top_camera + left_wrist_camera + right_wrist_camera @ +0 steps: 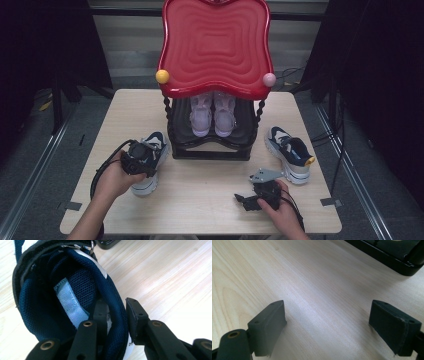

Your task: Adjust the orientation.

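My left gripper (pixel 138 158) hides most of the navy-and-white shoe (pixel 150 165) near the worktop's (pixel 210 200) near-left corner from above, but its own view shows its fingers (pixel 136 315) clamped on the padded collar, one inside and one outside. My right gripper (pixel 255 192) rests by the near edge, fingers (pixel 268 317) wide over bare wood. Farther off, the matching shoe (pixel 292 152) sits by the right edge, and a pink pair (pixel 212 115) stands half-covered under the red-topped rack (pixel 215 45) at the far edge.
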Motion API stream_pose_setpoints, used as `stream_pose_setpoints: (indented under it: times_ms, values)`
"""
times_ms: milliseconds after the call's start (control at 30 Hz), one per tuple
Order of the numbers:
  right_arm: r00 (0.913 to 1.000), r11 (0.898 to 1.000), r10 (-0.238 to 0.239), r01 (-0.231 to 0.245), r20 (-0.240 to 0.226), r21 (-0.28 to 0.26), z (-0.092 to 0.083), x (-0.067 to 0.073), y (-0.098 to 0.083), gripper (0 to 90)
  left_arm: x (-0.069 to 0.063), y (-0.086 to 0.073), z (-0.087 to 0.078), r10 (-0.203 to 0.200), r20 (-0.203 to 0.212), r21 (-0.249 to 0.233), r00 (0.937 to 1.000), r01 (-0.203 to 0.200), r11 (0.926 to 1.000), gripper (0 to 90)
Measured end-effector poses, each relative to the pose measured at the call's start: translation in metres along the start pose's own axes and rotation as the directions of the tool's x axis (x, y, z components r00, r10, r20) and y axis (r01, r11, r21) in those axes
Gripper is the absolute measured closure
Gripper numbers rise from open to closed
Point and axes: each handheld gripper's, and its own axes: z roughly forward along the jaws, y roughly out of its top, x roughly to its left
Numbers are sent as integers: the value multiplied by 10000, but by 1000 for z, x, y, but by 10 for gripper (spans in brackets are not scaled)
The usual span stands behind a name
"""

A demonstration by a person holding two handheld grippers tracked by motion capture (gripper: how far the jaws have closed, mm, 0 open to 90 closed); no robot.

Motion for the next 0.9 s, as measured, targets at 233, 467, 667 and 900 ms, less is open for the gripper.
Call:
stream_pose_setpoints:
  times_ms: [233,467,667,900]
  values:
    - [10000,10000,-2,2,-1,1,0,0,0,131,2,0,-4,203,257,-267,9995,-196,9995,585]
    - [10000,10000,-9,9,1,-3,0,0,0,131,5,-6,-18,1479,-240,-616,9887,-1491,9869,360]
    - [10000,10000,1,-1,1,0,0,0,0,131,8,-19,-19,2500,-139,-230,9682,-2502,9679,358]
    - [10000,10000,0,0,1,3,0,0,0,131,5,-16,-18,2543,66,25,9671,-2543,9671,494]
